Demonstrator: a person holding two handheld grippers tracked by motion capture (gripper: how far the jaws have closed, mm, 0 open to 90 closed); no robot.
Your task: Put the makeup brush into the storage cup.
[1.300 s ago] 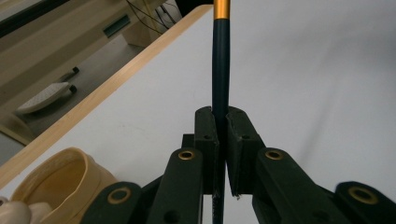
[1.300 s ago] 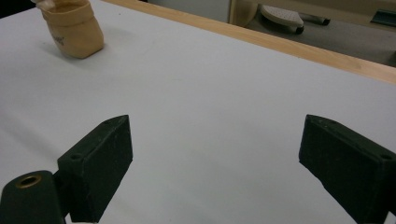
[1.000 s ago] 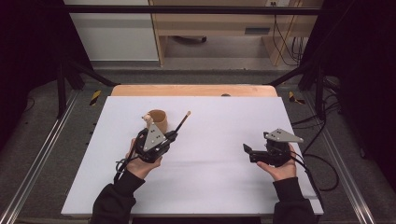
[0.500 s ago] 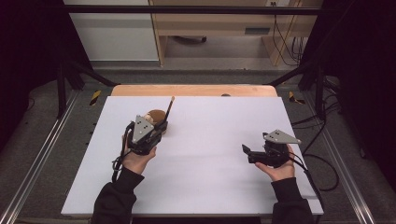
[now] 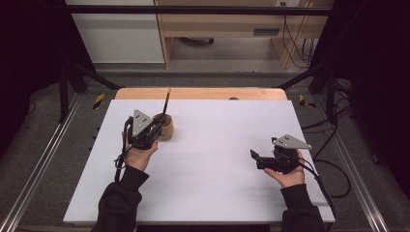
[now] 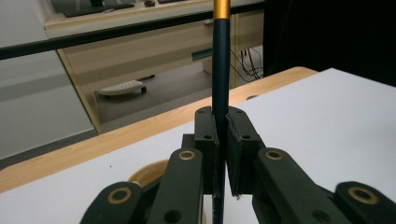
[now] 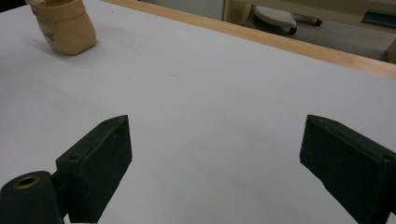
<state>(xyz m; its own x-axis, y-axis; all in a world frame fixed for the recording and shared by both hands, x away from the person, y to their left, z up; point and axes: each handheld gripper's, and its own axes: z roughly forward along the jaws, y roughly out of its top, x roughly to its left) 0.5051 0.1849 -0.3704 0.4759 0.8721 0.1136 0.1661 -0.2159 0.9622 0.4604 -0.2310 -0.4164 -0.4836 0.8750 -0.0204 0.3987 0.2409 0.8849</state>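
Tabletop (image 5: 212, 193): white surface, wooden strip along far edge.
Cup (image 5: 166, 127): tan holder near far left corner, just beside the left tongs.
Left tongs (image 6: 222, 140): pressed together on the pen, poised directly over the cup.
Right tongs (image 7: 215, 168): spread, nothing between them, near right edge, well apart from the cup.
Pen (image 6: 221, 70): dark shaft, gold band; long axis nearly upright, lower end toward the cup's mouth.
Nearer hand: left.

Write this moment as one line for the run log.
left gripper: shut on dark pen with gold band, upright | tan round cup: below pen | right gripper: open, nothing between jaws | white table
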